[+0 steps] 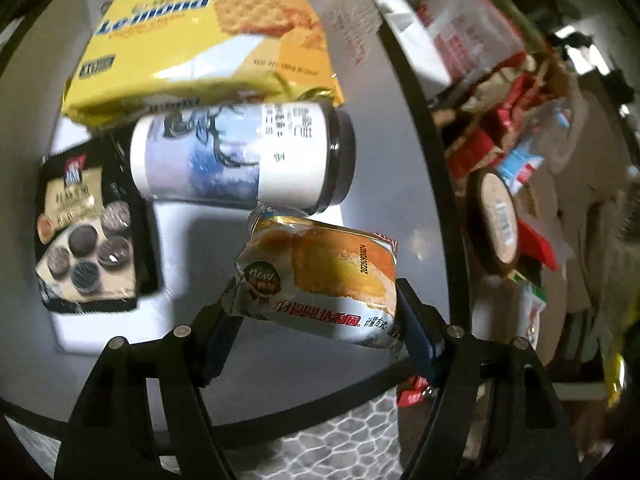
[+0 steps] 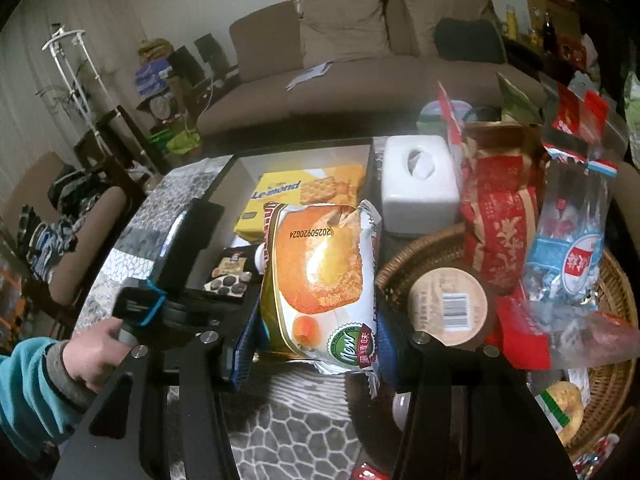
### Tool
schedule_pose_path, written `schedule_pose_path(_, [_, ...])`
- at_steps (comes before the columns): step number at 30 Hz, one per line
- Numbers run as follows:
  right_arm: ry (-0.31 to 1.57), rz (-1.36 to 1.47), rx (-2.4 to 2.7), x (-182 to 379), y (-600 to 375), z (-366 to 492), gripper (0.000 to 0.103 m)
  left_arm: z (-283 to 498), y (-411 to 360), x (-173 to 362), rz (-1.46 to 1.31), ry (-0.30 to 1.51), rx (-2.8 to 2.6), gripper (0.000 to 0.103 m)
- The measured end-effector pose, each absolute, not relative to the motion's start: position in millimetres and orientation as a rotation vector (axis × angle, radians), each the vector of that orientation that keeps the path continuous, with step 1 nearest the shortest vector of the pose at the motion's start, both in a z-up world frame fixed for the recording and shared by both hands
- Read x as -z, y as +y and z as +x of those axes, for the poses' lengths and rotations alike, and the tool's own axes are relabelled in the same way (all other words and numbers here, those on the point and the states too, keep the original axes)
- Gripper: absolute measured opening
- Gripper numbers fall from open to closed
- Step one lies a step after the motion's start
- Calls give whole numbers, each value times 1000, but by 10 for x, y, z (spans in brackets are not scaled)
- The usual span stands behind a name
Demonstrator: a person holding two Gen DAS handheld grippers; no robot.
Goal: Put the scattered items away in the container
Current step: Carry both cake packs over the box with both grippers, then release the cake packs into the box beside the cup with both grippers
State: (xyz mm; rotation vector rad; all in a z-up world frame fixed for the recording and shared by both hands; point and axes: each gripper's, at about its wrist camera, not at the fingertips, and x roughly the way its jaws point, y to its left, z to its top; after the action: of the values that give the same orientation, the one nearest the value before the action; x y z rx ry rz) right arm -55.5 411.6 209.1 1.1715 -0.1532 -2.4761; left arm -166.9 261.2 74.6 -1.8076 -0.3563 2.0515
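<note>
Two cake packets are in my claws, one in each. My left claw [image 1: 316,300] is closed on a cake packet [image 1: 320,264] and holds it above the white container [image 1: 280,364]. Inside the container lie, from left to right, a dark cookie box [image 1: 88,232] and a white bottle with a dark cap [image 1: 240,156] on its side. Behind them is the yellow Lemond cracker pack [image 1: 200,52]. In the right view, my right claw [image 2: 320,320] grips a second cake packet [image 2: 320,256] above the table [image 2: 304,432], between the container and a wicker basket [image 2: 616,392] full of snacks. A white tissue box [image 2: 420,184] stands behind the basket.
</note>
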Motion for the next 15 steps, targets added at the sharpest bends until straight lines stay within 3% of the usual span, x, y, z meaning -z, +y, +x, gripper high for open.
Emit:
schedule_pose_path(8, [-146,1162,2447,-2034,4119,-517,52,-1668,2579,-671,-1859,-422,-2207,70])
schedule_pose_path(15, [-138,1172,2432,-2002,4067,-516,52,-1615,2634,-598,-1917,-279,-2257,71])
